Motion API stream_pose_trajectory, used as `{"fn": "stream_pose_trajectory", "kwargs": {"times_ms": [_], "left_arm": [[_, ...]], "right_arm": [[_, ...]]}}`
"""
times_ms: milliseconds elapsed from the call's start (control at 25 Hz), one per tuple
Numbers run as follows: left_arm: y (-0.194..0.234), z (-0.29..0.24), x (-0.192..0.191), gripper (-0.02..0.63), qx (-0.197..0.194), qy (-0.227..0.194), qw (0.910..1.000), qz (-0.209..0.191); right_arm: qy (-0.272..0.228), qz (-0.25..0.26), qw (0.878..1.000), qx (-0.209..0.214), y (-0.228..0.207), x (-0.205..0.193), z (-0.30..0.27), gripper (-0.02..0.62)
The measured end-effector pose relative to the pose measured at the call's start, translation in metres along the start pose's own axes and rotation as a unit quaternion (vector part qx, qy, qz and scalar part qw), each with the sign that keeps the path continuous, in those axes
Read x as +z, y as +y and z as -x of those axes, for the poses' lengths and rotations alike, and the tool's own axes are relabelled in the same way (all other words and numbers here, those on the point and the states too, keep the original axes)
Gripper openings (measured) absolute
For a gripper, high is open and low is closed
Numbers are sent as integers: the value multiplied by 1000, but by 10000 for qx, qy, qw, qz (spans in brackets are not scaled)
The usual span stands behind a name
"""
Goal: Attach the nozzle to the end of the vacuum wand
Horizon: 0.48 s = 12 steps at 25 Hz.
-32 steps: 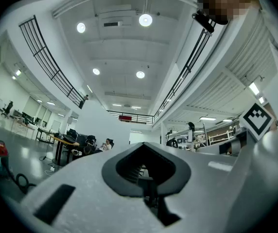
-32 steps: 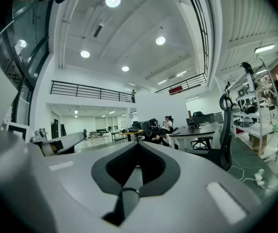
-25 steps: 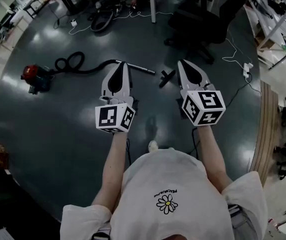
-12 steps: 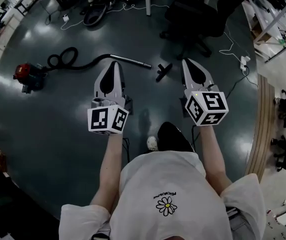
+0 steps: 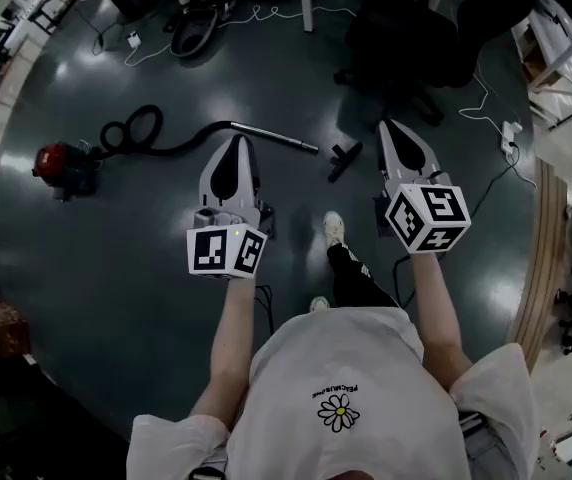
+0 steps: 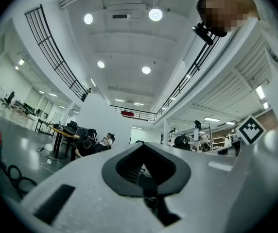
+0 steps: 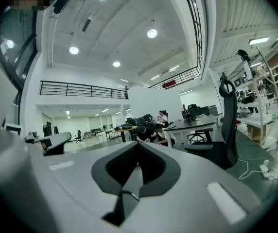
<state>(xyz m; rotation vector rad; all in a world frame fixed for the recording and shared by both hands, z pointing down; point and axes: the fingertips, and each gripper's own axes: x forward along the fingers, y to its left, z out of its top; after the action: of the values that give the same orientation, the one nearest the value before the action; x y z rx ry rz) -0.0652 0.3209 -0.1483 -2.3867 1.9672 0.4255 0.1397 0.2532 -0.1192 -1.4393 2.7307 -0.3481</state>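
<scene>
White left tongs (image 5: 237, 143), right tongs (image 5: 393, 128) closed, empty, held forward, parallel

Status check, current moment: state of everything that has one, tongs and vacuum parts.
left tongs: shut, empty.
right tongs: shut, empty.
wand: lying on the floor, joined to the hose, free end bare.
nozzle: lying on the floor near the wand's free end, not attached.
hose: partly coiled, running from vacuum to wand.
vacuum: on the floor, hose connected.

Closed, empty right gripper (image 7: 138, 145)
</scene>
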Motion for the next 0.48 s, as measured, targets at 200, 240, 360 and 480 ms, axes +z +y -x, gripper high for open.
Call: {"fn": "stream_pose_trajectory", "kwargs": {"times_ms": [200, 240, 360, 480], "left_arm": [[29, -94, -14, 2, 21, 68, 10000, -54], [33, -111, -14, 2, 14, 67, 9999, -74], [47, -159, -15, 2, -18, 69, 9999, -124], [63, -200, -13, 2, -118, 54, 9996, -243]], "right_arm": [[90, -158, 9998, 108, -46, 20, -87, 6], [130, -158, 9997, 152, -51, 23, -103, 6], [224, -83, 9994, 244, -66, 32, -146, 6], [255, -72, 9992, 292, -73, 39, -187, 6]]}}
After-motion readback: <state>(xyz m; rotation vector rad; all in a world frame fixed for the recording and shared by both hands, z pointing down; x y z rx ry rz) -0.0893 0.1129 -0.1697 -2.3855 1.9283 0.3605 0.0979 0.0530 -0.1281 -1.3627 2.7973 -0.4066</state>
